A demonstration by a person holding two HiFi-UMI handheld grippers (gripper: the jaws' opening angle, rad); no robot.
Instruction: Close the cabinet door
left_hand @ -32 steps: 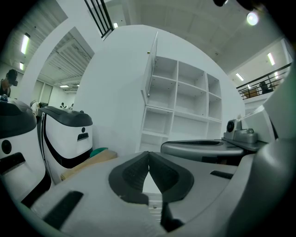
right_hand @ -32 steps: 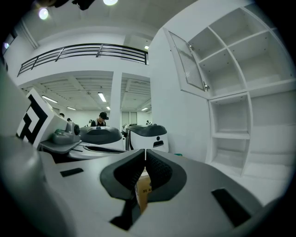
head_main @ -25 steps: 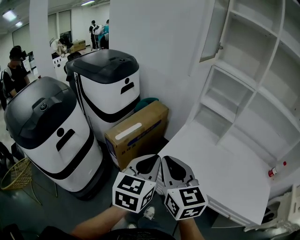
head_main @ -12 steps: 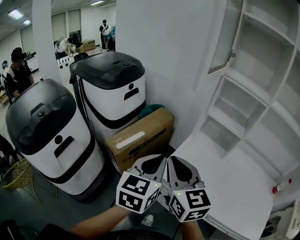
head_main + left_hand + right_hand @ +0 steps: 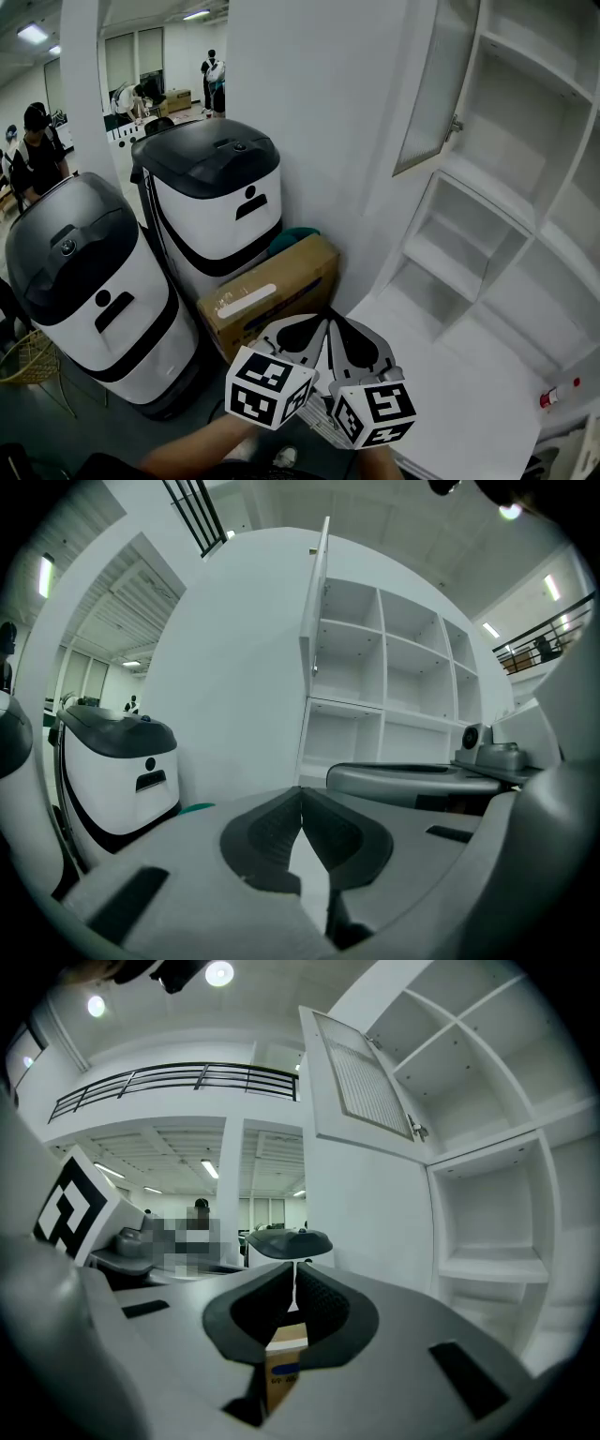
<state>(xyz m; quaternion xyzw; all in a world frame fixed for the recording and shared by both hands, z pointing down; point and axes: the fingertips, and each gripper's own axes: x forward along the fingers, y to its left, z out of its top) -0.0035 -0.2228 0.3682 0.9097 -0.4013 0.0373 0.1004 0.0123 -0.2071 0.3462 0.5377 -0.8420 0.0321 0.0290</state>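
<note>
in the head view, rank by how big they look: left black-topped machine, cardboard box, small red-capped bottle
1. left black-topped machine, clearly largest
2. cardboard box
3. small red-capped bottle, smallest

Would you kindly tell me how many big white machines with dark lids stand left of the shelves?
2. One machine stands at the far left, nearest the camera; the other is behind it against the white wall, next to the cardboard box. More may be hidden farther back.

Cabinet (image 5: 525, 187), 3 o'clock: white; door (image 5: 436, 84) white, grey panel. Bins (image 5: 220, 202), 9 o'clock: white, black lids and bands. Box (image 5: 272, 291) brown, white label. Cubes (image 5: 267, 386), 6 o'clock: black-and-white squares.
</note>
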